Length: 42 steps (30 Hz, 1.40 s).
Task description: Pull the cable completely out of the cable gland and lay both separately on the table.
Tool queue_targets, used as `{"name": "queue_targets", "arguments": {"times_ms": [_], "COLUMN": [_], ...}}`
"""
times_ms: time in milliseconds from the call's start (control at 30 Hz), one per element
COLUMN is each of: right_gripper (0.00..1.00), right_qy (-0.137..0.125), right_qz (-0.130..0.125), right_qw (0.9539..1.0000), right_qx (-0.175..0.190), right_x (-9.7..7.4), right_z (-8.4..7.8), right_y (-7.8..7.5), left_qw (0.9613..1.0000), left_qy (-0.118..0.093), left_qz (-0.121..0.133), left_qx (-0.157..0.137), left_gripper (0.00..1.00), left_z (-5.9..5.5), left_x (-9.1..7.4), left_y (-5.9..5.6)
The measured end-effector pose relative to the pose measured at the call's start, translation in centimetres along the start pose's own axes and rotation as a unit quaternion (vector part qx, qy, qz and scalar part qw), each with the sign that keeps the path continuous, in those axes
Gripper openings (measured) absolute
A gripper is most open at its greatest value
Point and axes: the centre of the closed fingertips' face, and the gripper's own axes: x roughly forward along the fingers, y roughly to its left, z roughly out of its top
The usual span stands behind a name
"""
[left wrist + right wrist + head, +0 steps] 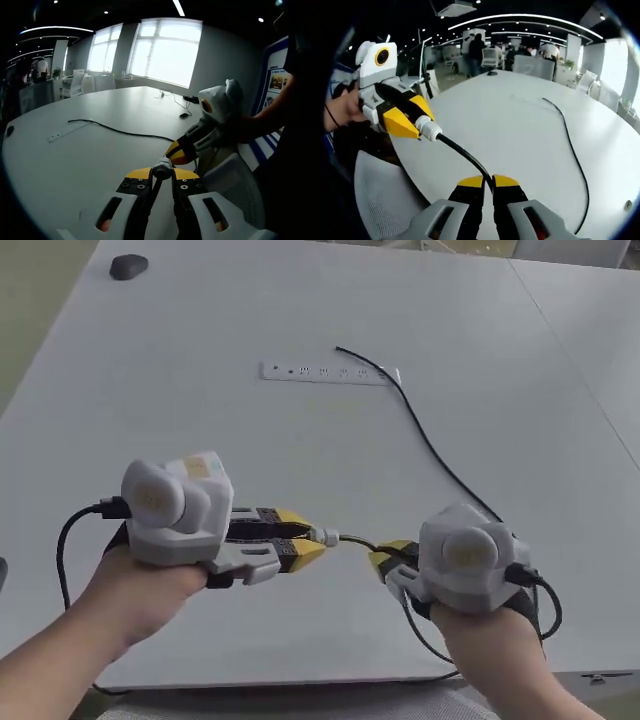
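Closest to the headset, the person's left hand (140,590) holds the left gripper (308,538) just above the near edge of the pale table (200,390), its 2 yellow-tipped jaws pointing across to the right. Those jaws are clamped together on the white cable gland (325,536), which sticks out a little past the tips. In the left gripper view the gland sits pinched between the 2 yellow tips, right at their ends.

A black cable (355,540) comes out of the gland's free end and sags in a short curve to the right gripper (381,558), held in the right hand (495,640) and pointing back to the left. Its jaws are pressed closed on the cable, and in the right gripper view the cable disappears into the narrow seam between the 2 tips. So the cable is still threaded in the gland, and both are held in the air, with the 2 grippers close together but not touching.

Beyond the right gripper the rest of the cable lies on the table, running away in a long line to its far end beside a white power strip (325,372). A dark computer mouse (128,266) rests at the far left corner. A mesh chair (385,200) stands below the table edge.
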Motion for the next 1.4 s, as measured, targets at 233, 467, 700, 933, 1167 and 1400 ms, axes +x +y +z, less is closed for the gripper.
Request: {"name": "queue_targets", "arguments": {"times_ms": [233, 467, 700, 933, 1167, 1400], "right_gripper": [0.0, 0.0, 0.01, 0.01, 0.08, 0.15], "right_qy": [0.028, 0.036, 0.023, 0.02, 0.009, -0.012], "right_qz": [-0.015, -0.012, -0.015, -0.019, -0.013, 0.0], "right_qw": [0.9969, 0.9951, 0.9981, 0.9995, 0.9995, 0.996], "right_qx": [0.072, 0.091, 0.055, 0.014, -0.029, -0.089], "right_x": [0.3, 0.5, 0.1, -0.1, -0.8, -1.9], "right_z": [-2.0, -3.3, -2.7, -2.5, -1.6, 0.6], "right_y": [-1.6, -1.3, -1.3, -1.1, -0.6, 1.1], "left_qw": [1.0, 1.0, 1.0, 0.9999, 0.9998, 0.9998], "left_qy": [-0.004, -0.001, -0.005, -0.011, -0.011, -0.012], "left_qz": [0.003, 0.002, 0.007, 0.011, 0.016, 0.016], "left_qx": [-0.003, -0.002, -0.003, -0.003, -0.004, -0.004], "left_gripper": [0.15, 0.15, 0.15, 0.15, 0.15, 0.15], "left_z": [0.1, 0.0, 0.3, 0.6, 0.5, 0.7], "left_x": [-0.2, 0.0, -0.2, -0.2, -0.4, -0.3], "left_y": [0.2, 0.1, 0.3, 0.4, 0.5, 0.4]}}
